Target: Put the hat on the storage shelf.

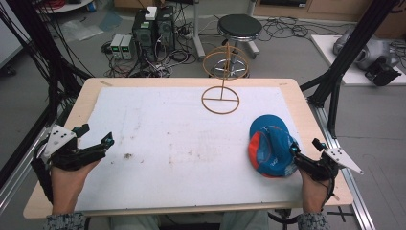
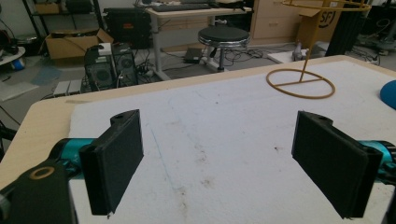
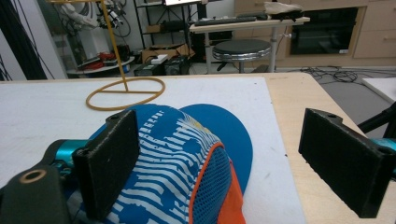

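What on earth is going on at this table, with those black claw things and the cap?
A person sits at a table covered by a white mat, holding a two-jaw gripper in each hand. The right gripper is open with its jaws spread around the back of a blue, white and orange cap that lies on the mat; nothing is clamped yet. The left gripper is open too, over bare mat on the other side. A yellow wire stand waits at the far edge, with nothing on it.

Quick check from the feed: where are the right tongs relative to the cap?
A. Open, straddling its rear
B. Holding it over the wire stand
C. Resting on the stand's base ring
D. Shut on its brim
A: the right tongs stand open with the blue-and-orange cap lying on the table between them.
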`<state>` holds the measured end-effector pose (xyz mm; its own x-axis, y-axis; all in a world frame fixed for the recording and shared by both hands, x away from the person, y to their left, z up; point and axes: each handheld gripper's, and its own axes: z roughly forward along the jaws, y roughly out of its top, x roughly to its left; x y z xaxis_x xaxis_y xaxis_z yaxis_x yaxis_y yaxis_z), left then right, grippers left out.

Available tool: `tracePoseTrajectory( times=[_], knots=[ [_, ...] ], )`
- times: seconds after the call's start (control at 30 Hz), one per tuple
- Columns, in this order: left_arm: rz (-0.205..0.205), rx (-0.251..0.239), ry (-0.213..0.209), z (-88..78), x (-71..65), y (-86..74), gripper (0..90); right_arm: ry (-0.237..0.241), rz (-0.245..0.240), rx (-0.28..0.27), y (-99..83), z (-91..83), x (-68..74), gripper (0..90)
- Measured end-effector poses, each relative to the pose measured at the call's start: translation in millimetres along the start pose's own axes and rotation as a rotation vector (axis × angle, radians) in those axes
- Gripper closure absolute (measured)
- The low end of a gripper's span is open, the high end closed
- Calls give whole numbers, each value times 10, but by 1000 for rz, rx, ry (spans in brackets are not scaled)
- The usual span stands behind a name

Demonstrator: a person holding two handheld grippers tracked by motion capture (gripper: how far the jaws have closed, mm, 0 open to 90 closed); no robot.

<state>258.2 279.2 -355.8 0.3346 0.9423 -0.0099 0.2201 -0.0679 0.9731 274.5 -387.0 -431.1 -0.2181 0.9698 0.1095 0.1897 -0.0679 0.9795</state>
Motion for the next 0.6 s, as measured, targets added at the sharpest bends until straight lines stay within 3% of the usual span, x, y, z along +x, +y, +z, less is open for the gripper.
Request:
tracePoseTrajectory(
  times=[0.6],
  knots=[
    [-2,13,2,39,-1,-8,170,71,-38,-8,19,-28,98,151]
  ],
)
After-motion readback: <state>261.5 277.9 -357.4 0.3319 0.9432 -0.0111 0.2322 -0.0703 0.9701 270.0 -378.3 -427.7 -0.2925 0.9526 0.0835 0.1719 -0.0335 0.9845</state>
